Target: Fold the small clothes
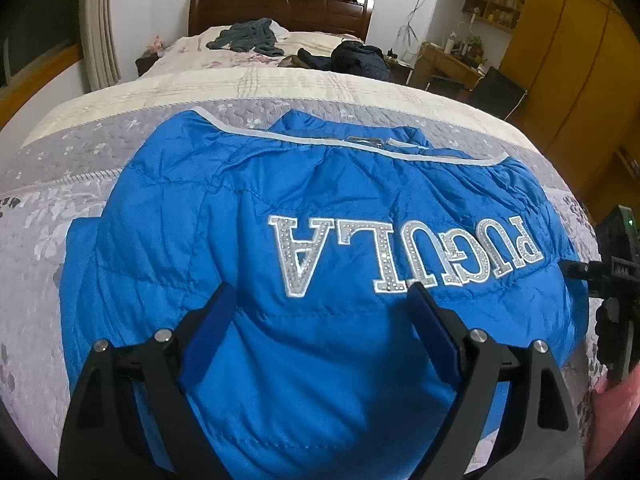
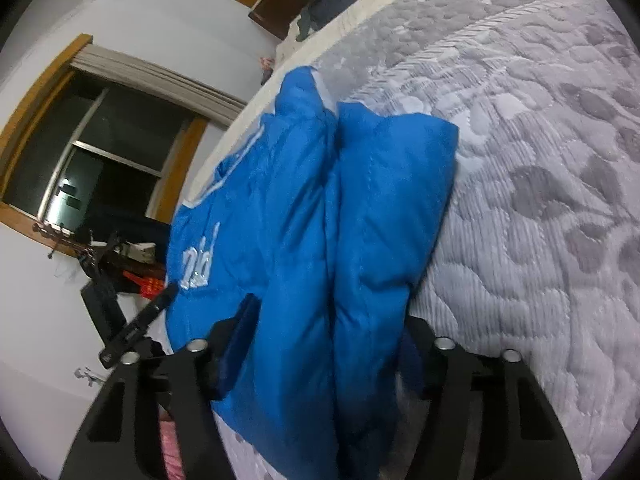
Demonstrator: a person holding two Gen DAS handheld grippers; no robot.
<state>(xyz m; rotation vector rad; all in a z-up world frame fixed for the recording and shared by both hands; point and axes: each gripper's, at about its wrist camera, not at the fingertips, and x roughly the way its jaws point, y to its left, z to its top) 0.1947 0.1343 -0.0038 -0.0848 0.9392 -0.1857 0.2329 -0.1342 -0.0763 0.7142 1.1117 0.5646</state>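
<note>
A blue puffer jacket [image 1: 320, 184] lies spread on the bed, back side up, with silver letters [image 1: 404, 252] reading upside down from here. My left gripper [image 1: 322, 308] hovers open over the jacket's near part, nothing between its fingers. At the jacket's right edge, my right gripper [image 1: 600, 270] shows in the left wrist view. In the right wrist view the jacket [image 2: 300, 200] bulges as a thick fold between the wide-apart fingers of my right gripper [image 2: 326, 332], which is open around it. A finger of the left gripper [image 2: 156, 304] sits over the lettered side.
The grey and lilac floral quilt [image 1: 60, 208] covers the bed. Dark clothes [image 1: 248, 36] and a dark jacket [image 1: 360, 58] lie near the wooden headboard. A desk and black chair [image 1: 496, 88] and wooden wardrobes [image 1: 580, 80] stand right. A window [image 2: 100, 152] is beyond the bed.
</note>
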